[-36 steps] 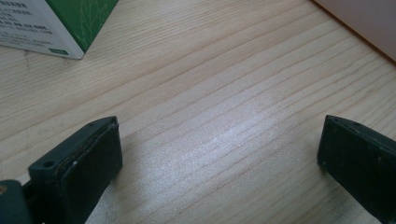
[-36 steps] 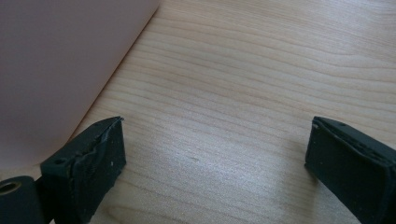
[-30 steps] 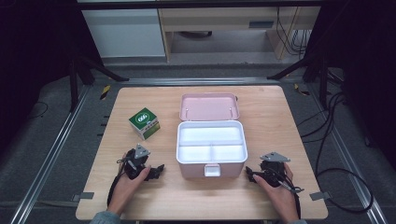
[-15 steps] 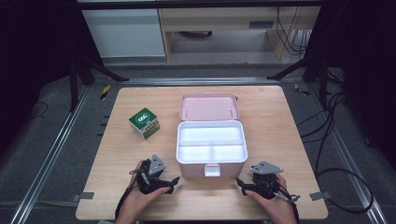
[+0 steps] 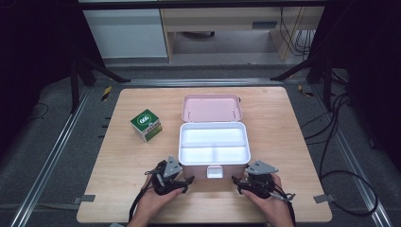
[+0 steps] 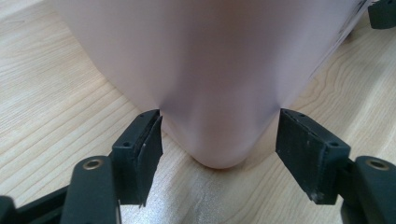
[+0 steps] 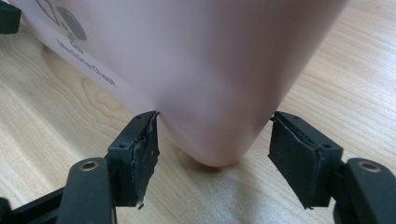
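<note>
An open pink box [image 5: 189, 163] with a white divided tray stands mid-table, its lid [image 5: 213, 108] tipped back. My left gripper [image 5: 185, 178] is at the box's near left corner and my right gripper [image 5: 240, 182] at its near right corner. In the left gripper view the rounded corner of the pink box [image 6: 210, 93] sits between the jaws of the left gripper [image 6: 219, 135], and both pad tips touch its walls. The right gripper view shows the same for the right gripper [image 7: 215, 135] on the pink box [image 7: 210, 84]. Both pairs of jaws have just been closing.
A small green and white carton [image 5: 146, 125] stands left of the box on the wooden table [image 5: 283, 123]. The box's latch [image 5: 215, 172] hangs at the front between my grippers. Dark floor, rails and cables surround the table.
Both hands have moved inward from the table's front sides to the box's near corners. The jaws of both grippers have narrowed onto those corners.
</note>
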{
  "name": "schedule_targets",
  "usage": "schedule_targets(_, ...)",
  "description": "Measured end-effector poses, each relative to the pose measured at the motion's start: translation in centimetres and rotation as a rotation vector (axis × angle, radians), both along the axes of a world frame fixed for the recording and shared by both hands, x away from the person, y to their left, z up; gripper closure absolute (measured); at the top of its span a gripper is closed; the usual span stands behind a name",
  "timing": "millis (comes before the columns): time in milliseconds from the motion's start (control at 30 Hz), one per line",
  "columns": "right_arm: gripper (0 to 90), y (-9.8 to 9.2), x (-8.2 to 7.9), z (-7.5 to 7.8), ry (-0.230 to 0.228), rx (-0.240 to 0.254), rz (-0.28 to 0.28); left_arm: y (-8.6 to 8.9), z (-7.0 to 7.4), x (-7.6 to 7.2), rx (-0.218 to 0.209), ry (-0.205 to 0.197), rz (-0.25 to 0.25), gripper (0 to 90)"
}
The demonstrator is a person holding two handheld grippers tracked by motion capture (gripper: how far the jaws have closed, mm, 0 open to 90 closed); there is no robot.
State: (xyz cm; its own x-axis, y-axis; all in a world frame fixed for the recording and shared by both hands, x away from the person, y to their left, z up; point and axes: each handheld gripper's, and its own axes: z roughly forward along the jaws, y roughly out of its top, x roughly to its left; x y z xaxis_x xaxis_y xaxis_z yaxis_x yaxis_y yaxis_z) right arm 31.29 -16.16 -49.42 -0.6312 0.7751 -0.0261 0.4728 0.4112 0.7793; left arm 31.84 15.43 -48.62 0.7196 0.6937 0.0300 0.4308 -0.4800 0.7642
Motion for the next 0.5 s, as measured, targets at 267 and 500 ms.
schedule_targets(267,33.6,0.16,0.61,-0.05,-0.005,0.005,-0.007,0.15,-0.09,0.56,0.005,-0.005,0.01,34.5)
schedule_targets(500,33.6,0.24,0.92,-0.12,-0.01,0.006,-0.012,0.12,-0.2,0.85,0.019,-0.007,0.011,35.6)
